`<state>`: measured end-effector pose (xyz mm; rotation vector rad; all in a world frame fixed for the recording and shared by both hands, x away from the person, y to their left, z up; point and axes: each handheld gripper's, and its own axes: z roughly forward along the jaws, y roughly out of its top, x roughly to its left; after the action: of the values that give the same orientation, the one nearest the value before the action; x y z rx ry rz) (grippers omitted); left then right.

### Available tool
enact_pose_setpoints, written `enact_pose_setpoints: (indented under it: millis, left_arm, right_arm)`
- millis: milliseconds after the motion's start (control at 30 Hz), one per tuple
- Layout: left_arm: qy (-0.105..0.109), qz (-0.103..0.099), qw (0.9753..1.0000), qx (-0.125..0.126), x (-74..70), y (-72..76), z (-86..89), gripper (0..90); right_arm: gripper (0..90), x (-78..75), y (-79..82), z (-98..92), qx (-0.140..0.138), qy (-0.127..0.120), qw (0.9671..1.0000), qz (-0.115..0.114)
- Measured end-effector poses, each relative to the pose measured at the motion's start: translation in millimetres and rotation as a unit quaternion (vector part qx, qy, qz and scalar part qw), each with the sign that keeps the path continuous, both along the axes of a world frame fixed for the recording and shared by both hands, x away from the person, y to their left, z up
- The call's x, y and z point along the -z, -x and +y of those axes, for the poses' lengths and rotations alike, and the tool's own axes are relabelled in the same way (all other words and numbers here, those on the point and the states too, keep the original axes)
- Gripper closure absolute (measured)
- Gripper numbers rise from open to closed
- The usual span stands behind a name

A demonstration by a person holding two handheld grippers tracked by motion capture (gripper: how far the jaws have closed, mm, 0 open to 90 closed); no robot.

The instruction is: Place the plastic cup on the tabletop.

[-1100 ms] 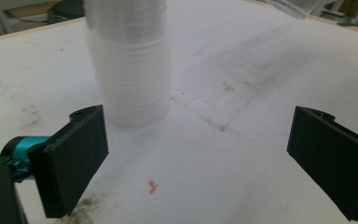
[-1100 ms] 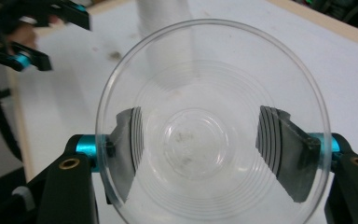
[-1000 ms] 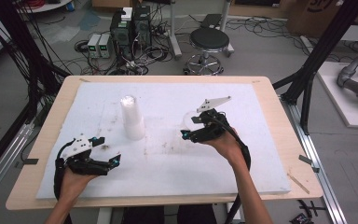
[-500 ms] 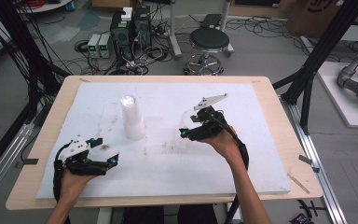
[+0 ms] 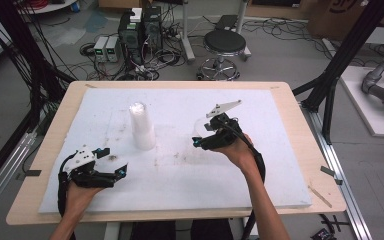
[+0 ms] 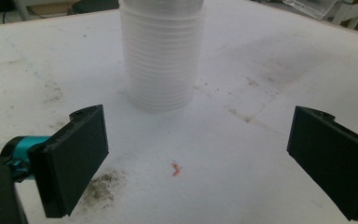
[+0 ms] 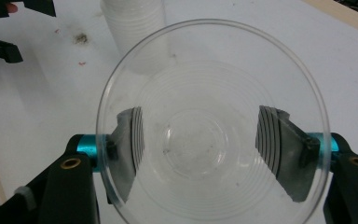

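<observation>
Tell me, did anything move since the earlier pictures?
Hardly. The right tongs slid slightly toward the person's left, carrying the clear plastic cup they hold. The left tongs stay open near the table's front edge, and the stack of cups stands where it was.

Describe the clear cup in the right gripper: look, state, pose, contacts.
The clear cup is a single thin, transparent plastic cup with fine ridges around its wall and a round rim. It looks empty. The right gripper clamps it from both sides, mouth facing the camera. In the high view it is held above the white mat, apart from the upside-down cup stack.
</observation>
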<state>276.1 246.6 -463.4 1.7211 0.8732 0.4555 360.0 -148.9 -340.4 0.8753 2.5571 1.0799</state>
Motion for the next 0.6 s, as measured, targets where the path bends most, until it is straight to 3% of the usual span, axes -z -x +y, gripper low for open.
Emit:
enact_pose_setpoints:
  millis: [233,400,600]
  left_arm:
    - [-0.001,0.001,1.0,-0.009,5.6,-0.4,0.7,5.2]
    - [-0.005,-0.002,1.0,-0.005,5.8,-0.2,0.1,5.2]
    - [-0.004,0.002,1.0,0.0,6.0,-1.3,0.5,5.2]
  right_arm:
    - [32.9,7.6,-4.6,4.2,0.013,0.016,0.9998,-0.002]
    - [32.9,18.4,-10.3,11.8,0.024,0.042,0.9988,0.0]
    - [32.9,31.5,-16.7,22.2,0.03,0.053,0.9981,0.008]
